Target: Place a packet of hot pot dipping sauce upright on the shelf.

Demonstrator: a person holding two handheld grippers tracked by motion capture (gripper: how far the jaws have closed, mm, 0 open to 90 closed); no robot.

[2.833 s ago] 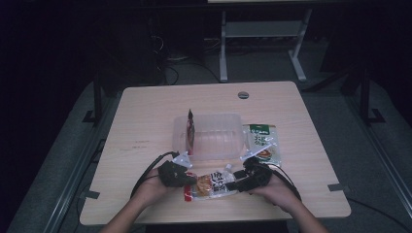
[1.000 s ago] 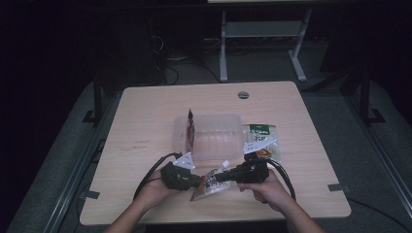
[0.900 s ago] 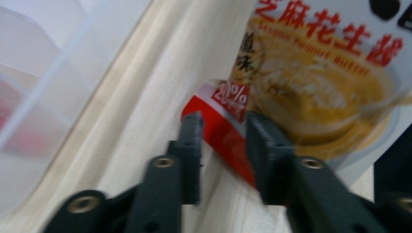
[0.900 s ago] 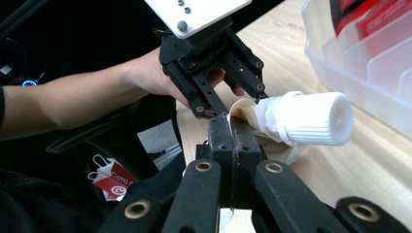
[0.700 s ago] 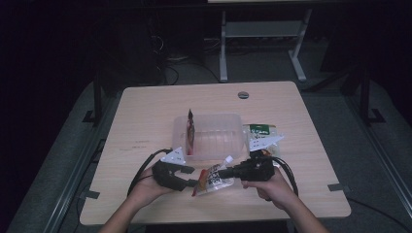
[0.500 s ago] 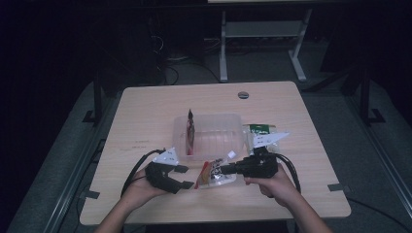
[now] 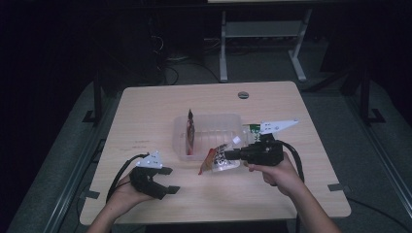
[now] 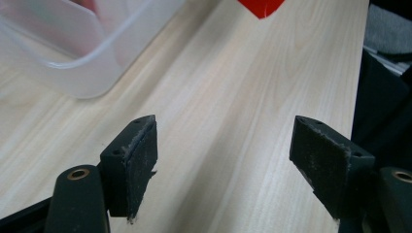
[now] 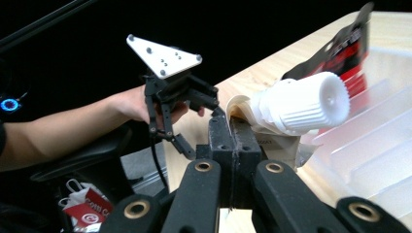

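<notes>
A spouted snack pouch (image 7: 217,158) with a white screw cap (image 9: 301,104) hangs tilted just off the table at the front edge of the clear plastic container (image 7: 209,127). My right gripper (image 7: 228,156) is shut on the pouch's edge, its jaws pressed together on the pouch (image 9: 265,141). My left gripper (image 7: 163,180) is open over bare table to the left, nothing between its pads (image 8: 138,155). The pouch's red corner (image 8: 262,7) shows ahead of it, and the container's corner (image 8: 73,58) lies to its left. The left gripper (image 9: 182,104) shows beyond the pouch.
A dark red packet (image 7: 190,133) stands upright in the container's left end. A green packet (image 7: 252,128) lies right of the container, partly behind the right gripper. A round hole (image 7: 243,94) sits near the wooden table's (image 7: 145,111) far edge.
The left gripper has let go of the pouch, opened and drawn back to the left. The right gripper has lifted the pouch and carried it right, towards the container's front edge.
</notes>
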